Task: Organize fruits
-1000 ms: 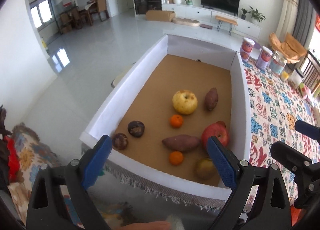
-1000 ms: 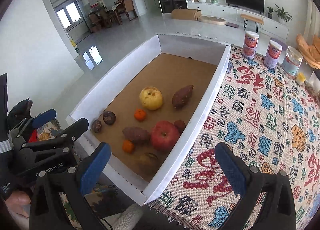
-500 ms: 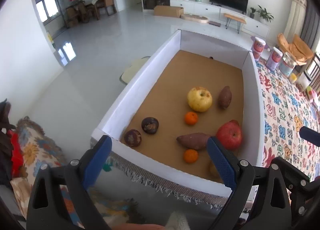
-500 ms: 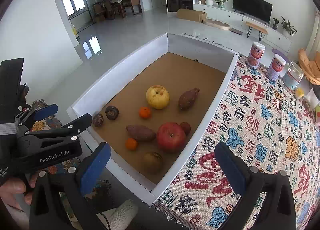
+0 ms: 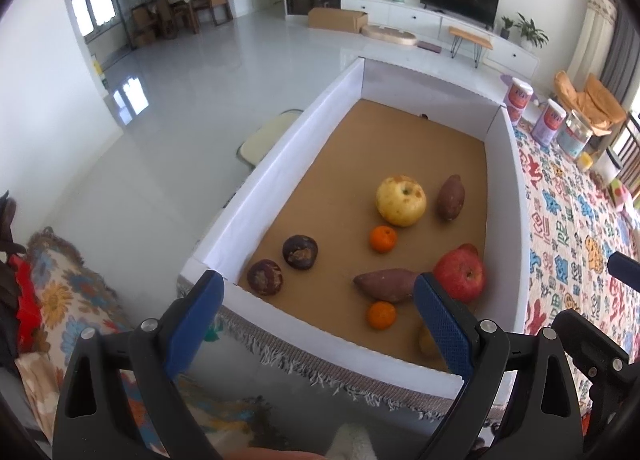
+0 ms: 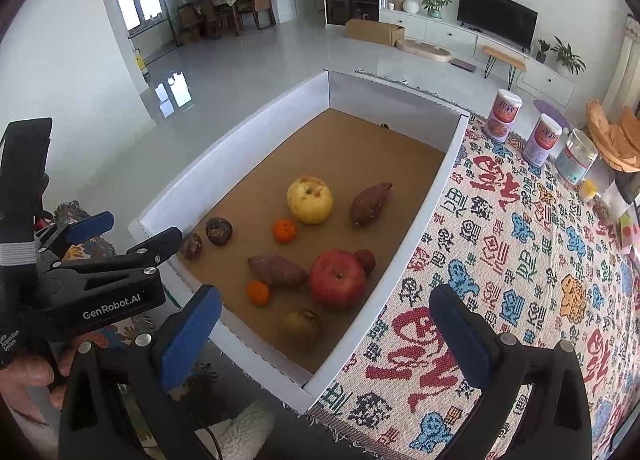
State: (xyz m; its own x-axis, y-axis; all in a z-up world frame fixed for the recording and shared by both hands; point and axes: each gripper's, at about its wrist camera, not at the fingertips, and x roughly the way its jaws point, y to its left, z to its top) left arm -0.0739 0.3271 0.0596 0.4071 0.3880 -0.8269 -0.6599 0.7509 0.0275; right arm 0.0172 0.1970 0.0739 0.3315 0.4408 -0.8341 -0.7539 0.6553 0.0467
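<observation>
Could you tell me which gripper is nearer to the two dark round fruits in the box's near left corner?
Left. The left gripper hovers open just outside that corner by the dark fruits; the right gripper hovers open over the opposite near corner.

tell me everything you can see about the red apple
The red apple is the largest red fruit in the white-walled box, lying on the brown cardboard floor near the right wall. It is round and glossy with faint yellowish streaks, its stem dimple facing up and toward the camera. A small dark red fruit sits against its far side, and a sweet potato lies just left of it. No gripper touches it.
</observation>
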